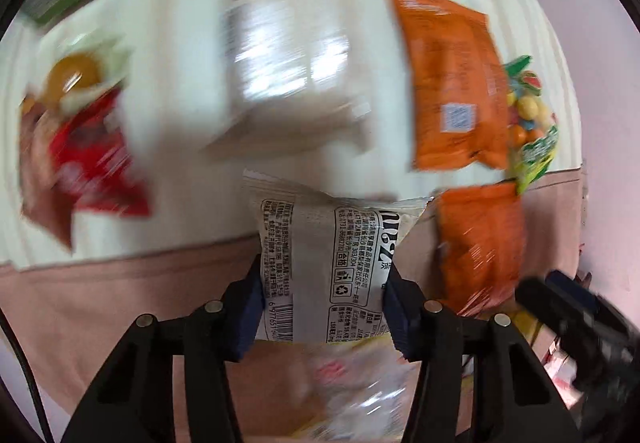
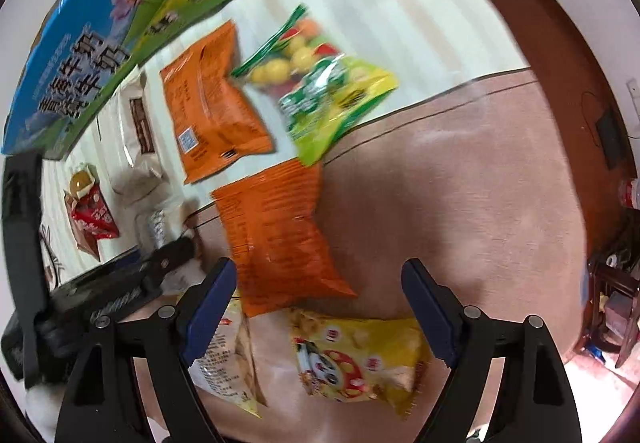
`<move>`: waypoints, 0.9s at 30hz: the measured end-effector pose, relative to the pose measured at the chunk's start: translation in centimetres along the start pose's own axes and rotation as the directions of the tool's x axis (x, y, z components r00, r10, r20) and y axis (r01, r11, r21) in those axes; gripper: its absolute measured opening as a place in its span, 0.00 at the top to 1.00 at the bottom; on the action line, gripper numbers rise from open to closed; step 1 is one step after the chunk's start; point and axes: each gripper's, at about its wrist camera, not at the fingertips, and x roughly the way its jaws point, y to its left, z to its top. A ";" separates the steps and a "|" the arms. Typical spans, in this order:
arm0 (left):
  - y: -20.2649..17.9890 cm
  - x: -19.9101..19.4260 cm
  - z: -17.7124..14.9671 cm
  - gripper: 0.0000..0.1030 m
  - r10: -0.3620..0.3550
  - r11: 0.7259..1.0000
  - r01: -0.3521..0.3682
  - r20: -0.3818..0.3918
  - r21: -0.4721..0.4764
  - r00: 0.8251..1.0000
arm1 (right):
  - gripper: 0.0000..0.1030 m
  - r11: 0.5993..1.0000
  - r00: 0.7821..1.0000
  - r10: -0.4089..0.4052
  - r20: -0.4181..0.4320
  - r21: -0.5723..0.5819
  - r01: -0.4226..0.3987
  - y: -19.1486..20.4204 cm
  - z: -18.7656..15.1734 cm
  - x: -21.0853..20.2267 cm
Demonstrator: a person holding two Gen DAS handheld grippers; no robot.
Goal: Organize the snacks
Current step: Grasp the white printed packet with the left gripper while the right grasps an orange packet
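Between the dark blue pads of the left gripper [image 1: 324, 295] sits a white foil snack packet [image 1: 320, 267] printed with black text and a barcode; the jaws press on both its sides, over the pink tabletop [image 1: 120, 291]. Farther off, on the white ribbed cloth [image 1: 172, 55], lie a red packet [image 1: 96, 163] and an orange foil packet [image 1: 452, 83]. Over the same tabletop, the right gripper [image 2: 320, 307] hangs with jaws wide apart and empty, above a yellow snack bag [image 2: 360, 359] and beside a second orange packet [image 2: 280, 239].
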 end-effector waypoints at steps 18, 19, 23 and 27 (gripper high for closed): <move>4.9 2.7 -0.9 0.49 0.010 0.993 -0.017 -0.062 -0.118 0.998 | 0.39 0.996 0.995 -0.029 -0.097 -0.087 0.020 4.6 -0.3 5.7; 4.9 2.9 -0.9 0.49 0.012 0.993 -0.019 -0.061 -0.119 0.998 | 0.39 0.997 0.995 -0.023 -0.101 -0.077 0.016 4.4 -0.2 5.8; 4.7 3.4 -1.2 0.50 0.019 0.991 -0.027 -0.062 -0.128 0.998 | 0.39 0.995 0.994 -0.043 -0.102 -0.091 0.034 4.1 -0.3 5.9; 4.2 1.2 -1.2 0.52 0.030 0.993 -0.034 -0.040 -0.117 0.999 | 0.46 0.993 0.995 -0.063 -0.083 -0.109 0.054 4.8 -0.7 5.5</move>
